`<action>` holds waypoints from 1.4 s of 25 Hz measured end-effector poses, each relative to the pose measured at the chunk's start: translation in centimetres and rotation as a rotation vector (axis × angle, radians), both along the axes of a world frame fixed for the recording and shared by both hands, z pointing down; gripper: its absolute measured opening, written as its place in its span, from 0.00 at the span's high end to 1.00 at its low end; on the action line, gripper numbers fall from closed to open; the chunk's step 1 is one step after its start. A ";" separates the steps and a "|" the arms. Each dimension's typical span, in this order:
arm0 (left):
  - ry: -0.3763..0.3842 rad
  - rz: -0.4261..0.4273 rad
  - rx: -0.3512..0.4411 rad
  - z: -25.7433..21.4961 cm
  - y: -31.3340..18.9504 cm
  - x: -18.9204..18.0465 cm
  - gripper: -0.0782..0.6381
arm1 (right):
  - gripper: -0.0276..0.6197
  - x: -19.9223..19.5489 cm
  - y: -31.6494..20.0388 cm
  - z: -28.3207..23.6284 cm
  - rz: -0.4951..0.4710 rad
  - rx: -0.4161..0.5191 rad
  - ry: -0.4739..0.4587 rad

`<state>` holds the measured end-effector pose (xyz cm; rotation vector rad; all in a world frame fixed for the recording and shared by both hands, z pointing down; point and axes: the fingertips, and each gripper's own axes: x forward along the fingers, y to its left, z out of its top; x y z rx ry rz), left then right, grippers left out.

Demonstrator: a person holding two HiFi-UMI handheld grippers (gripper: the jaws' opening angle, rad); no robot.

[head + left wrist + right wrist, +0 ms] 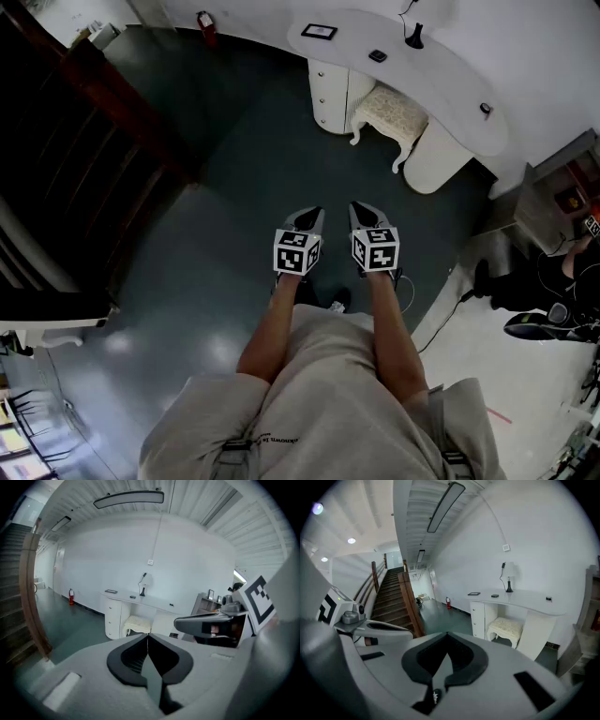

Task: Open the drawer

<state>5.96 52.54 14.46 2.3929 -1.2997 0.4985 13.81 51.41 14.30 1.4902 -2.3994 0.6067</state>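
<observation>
Left tool [310,217] and right tool [367,213] are both pinched closed, empty. The drawers [325,94] stand at 12 o'clock, well apart, under the white tabletop [441,70]. Best to approach first, then spread 1 tool around a knob [473,610].

Left tongs [312,217] and right tongs [362,210] held side by side, close together, both pointing forward and tilted slightly down. Jaws pressed together on both, nothing between. Left forearm [270,339] and right forearm [394,339] stretched out behind the tongs.
</observation>
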 end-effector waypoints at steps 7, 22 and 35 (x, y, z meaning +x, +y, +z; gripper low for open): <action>-0.017 -0.012 0.026 -1.5 0.0 -0.1 0.88 | 0.93 0.5 -0.5 -1.6 -0.004 0.025 -0.009; -0.008 -0.012 0.023 -1.0 -3.8 -2.1 0.88 | 0.93 -0.1 -3.9 -1.2 0.035 0.047 -0.072; -0.031 -0.017 0.059 -3.4 -13.5 -3.8 0.88 | 0.93 1.5 -12.0 0.1 0.159 -0.033 -0.152</action>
